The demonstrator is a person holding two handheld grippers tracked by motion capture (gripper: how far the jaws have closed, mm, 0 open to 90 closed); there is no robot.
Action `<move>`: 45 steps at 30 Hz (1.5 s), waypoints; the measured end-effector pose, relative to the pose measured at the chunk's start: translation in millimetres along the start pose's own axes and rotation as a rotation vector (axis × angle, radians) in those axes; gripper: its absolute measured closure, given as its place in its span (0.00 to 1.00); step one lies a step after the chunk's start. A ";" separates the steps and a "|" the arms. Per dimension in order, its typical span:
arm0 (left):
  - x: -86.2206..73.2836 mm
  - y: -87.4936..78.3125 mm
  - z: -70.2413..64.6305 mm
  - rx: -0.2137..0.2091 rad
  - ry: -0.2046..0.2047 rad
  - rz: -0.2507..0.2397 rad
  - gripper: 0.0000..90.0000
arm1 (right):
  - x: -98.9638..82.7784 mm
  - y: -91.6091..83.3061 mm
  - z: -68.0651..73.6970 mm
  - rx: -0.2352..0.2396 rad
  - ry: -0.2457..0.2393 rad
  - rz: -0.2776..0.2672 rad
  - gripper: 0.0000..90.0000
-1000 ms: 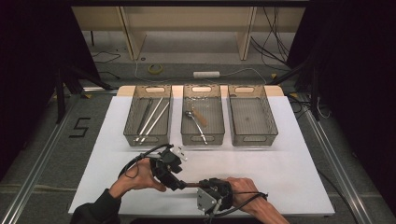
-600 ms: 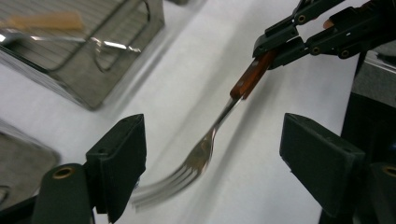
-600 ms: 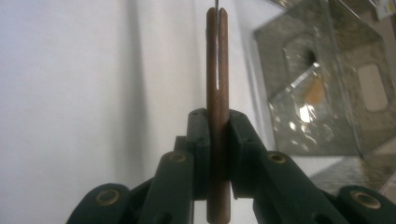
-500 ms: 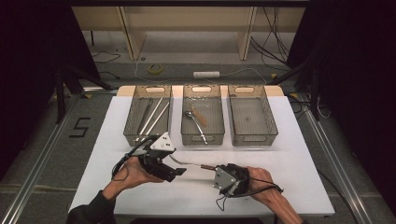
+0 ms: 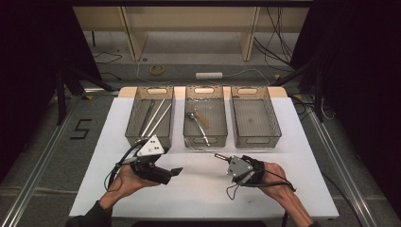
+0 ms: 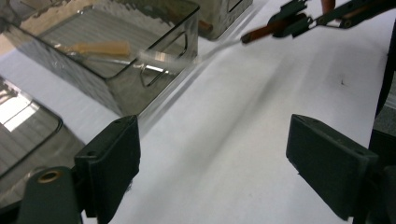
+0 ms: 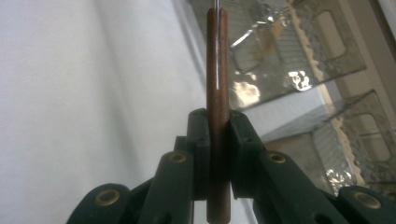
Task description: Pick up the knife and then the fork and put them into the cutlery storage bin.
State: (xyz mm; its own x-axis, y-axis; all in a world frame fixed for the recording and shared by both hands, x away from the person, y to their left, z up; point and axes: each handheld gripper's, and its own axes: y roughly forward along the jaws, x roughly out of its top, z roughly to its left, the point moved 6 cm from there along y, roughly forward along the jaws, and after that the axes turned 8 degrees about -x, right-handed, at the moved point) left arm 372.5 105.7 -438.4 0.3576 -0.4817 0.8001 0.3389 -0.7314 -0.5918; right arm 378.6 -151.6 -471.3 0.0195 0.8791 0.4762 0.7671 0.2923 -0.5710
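Now: rt gripper clamps wood-handled utensil, left jaws spread

High view: right gripper (image 5: 222, 158) sits lower right of centre on the white table (image 5: 293, 142), jaws squeezed on the brown handle of a utensil (image 5: 208, 152). Its thin metal shaft runs up-left toward the front wall of the middle bin (image 5: 205, 139); tip too small and blurred to name. In the right gripper view the handle (image 7: 217, 70) stands upright at centre frame, pinched between both pads, w/ metal showing at its top end.

Left gripper (image 5: 176, 171) is lower left of centre, pointing right, well apart from the utensil. Jaws have just been opening; left gripper view shows them wide, bare table between them, nothing held. Same view, upper right: the other gripper holding the utensil (image 6: 261, 32), shaft reaching toward a bin at upper left.

Bins across upper centre of high view: left bin (image 5: 134, 137) has long metal rods, middle bin holds a spoon (image 5: 191, 116) and another wood-handled piece, right bin (image 5: 272, 137) beside it.
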 end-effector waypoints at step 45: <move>-30.2 -22.9 11.1 0.151 -0.092 -0.145 0.18 | -58.0 59.9 -142.2 -0.056 0.723 0.274 0.90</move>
State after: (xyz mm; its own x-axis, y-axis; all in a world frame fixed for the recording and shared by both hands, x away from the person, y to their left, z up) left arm 363.5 142.3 -450.1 0.3713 -0.3256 0.8696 0.5161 -0.7061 -0.4848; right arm 514.6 -238.7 -438.0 0.6123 0.4471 0.6521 0.7056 0.0632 -0.7058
